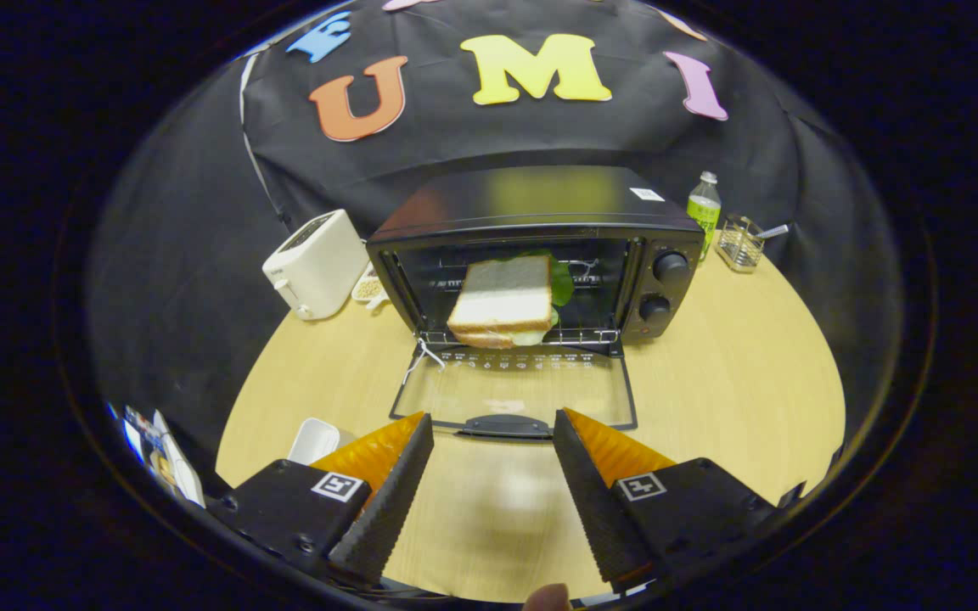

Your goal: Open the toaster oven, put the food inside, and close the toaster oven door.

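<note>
Spread apart and grasping nothing, the gripper (493, 424) hangs over the wooden surface (735, 399), with a fingertip (547, 598) of the person's hand showing at the base of the fingers. Just ahead of the fingers lies the handle (506, 424) of the toaster oven door (513, 392), which is folded down flat. Beyond it stands the toaster oven (540, 255), open, with the sandwich (502, 304) on the rack inside, green lettuce peeking from its right side. Left of the oven, beyond the left finger, sits a white toaster (315, 263). A white container (312, 441) rests just beside the left finger. Right of the oven stand a green bottle (704, 212) and a clear holder (741, 242).
</note>
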